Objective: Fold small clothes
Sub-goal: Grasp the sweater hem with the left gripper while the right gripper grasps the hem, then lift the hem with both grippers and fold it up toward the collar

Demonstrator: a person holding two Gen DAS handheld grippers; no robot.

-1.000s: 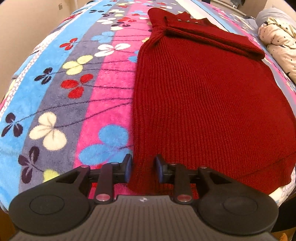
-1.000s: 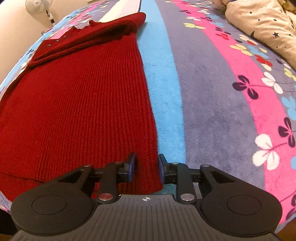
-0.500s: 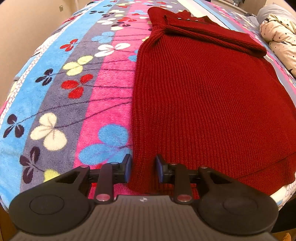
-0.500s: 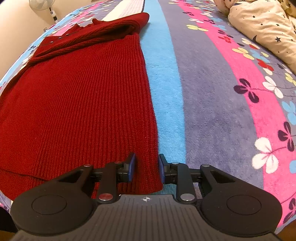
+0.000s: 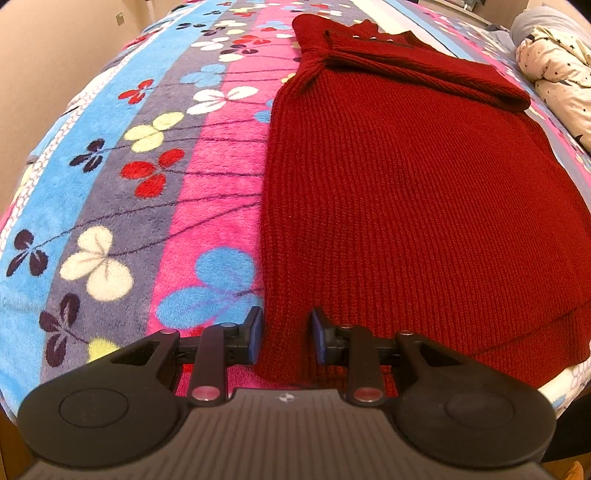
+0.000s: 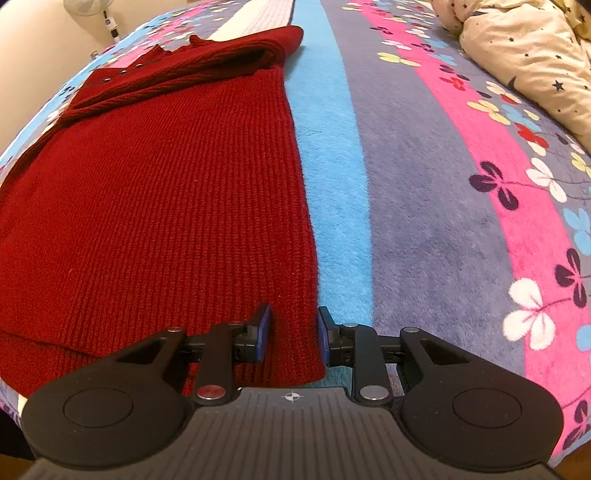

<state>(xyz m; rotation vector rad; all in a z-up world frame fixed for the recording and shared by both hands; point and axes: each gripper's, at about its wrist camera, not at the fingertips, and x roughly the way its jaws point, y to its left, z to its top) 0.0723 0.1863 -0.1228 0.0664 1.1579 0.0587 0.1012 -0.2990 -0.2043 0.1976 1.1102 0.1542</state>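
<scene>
- Compared with a second ago, both pairs of jaws stand narrower, and both are closing at this moment; the hands themselves have not shifted.
- The left gripper [image 5: 286, 334] sits at the near left corner of the red sweater [image 5: 406, 206], with the corner's hem between its blue pads. The left pad is at the knit's edge and the right pad presses into the fabric; whether the pinch is firm yet, I cannot tell.
- The right gripper [image 6: 293, 338] sits at the near right corner of the sweater [image 6: 166, 206], with the hem between its pads. The pads stand narrow, touching the knit on both sides.
- The sweater lies flat on the flowered blanket [image 5: 147, 192], unchanged in place, with its sleeves folded across the far end near the collar.
- A star-print quilt [image 6: 524, 55] is bunched at the far right of the bed, well apart from the sweater.
- A fan [image 6: 88, 7] stands by the wall.
- No containers appear in either view.
</scene>
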